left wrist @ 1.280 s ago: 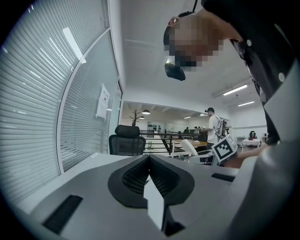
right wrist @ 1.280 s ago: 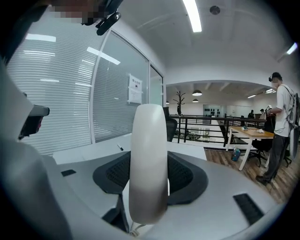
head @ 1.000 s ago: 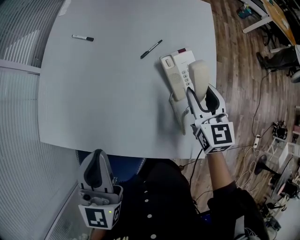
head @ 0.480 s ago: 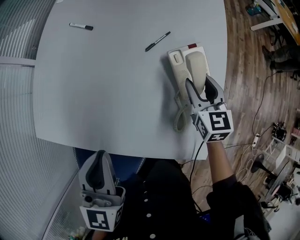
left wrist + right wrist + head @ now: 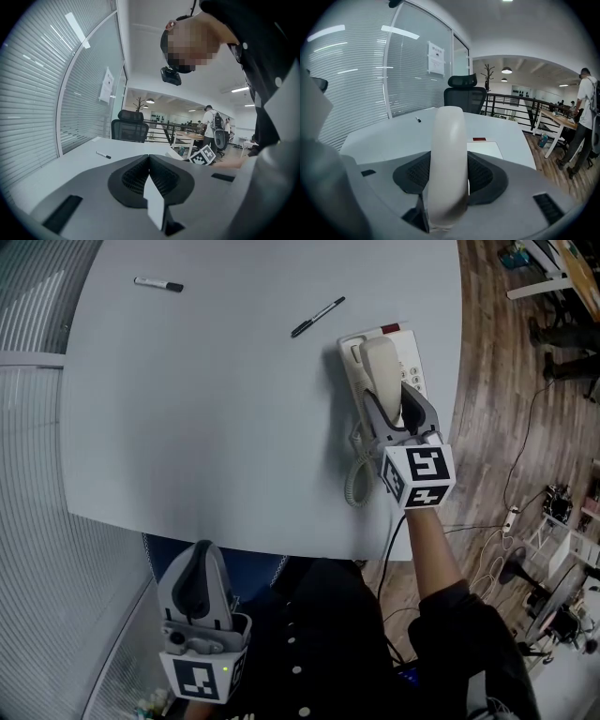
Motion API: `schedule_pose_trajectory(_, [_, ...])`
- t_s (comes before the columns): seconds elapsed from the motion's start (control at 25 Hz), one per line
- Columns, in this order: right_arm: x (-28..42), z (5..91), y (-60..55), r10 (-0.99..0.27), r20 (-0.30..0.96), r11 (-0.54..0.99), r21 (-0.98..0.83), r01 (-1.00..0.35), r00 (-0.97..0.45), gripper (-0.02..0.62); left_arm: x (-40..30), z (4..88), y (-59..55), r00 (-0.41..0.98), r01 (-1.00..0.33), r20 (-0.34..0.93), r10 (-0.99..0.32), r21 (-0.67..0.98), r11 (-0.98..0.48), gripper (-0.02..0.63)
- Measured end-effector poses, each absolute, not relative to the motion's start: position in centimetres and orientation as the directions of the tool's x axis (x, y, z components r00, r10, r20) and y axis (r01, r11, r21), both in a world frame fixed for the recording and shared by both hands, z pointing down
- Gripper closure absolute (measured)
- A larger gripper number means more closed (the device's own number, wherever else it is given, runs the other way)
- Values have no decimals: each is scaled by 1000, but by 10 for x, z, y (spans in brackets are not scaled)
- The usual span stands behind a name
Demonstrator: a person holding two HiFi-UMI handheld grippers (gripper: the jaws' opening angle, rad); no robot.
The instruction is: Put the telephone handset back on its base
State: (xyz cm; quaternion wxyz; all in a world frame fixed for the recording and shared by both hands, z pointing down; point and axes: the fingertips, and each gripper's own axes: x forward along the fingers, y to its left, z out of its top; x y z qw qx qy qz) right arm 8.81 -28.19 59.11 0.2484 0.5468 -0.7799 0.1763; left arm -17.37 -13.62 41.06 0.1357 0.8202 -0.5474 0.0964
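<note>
The cream telephone handset [image 5: 379, 368] is gripped by my right gripper [image 5: 395, 411], whose jaws are shut on its near end. It lies lengthwise over the left side of the white base [image 5: 415, 382], which has a red patch [image 5: 390, 329] at its far end. Whether the handset rests on the base I cannot tell. The coiled cord [image 5: 357, 480] hangs down to the table. In the right gripper view the handset [image 5: 449, 154] stands between the pads [image 5: 483, 174] with the base [image 5: 486, 150] behind it. My left gripper [image 5: 195, 568] is shut and empty, below the table's near edge.
The grey table [image 5: 206, 409] carries a black pen [image 5: 318, 317] left of the base and a marker [image 5: 157, 284] at the far left. The base sits close to the table's right edge, and wooden floor [image 5: 487, 427] lies beyond. An office chair [image 5: 464, 96] stands at the far side.
My right gripper has carried the handset leftward from beside the base's right side to over its left side. The left gripper has stayed where it was.
</note>
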Motion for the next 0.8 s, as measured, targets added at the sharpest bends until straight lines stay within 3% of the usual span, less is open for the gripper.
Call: schedule_pose_trajectory(0.8, [83, 634, -294, -711, 671, 300, 22, -954, -208, 367, -164, 403, -139, 395, -919, 291, -871, 117, -377, 592])
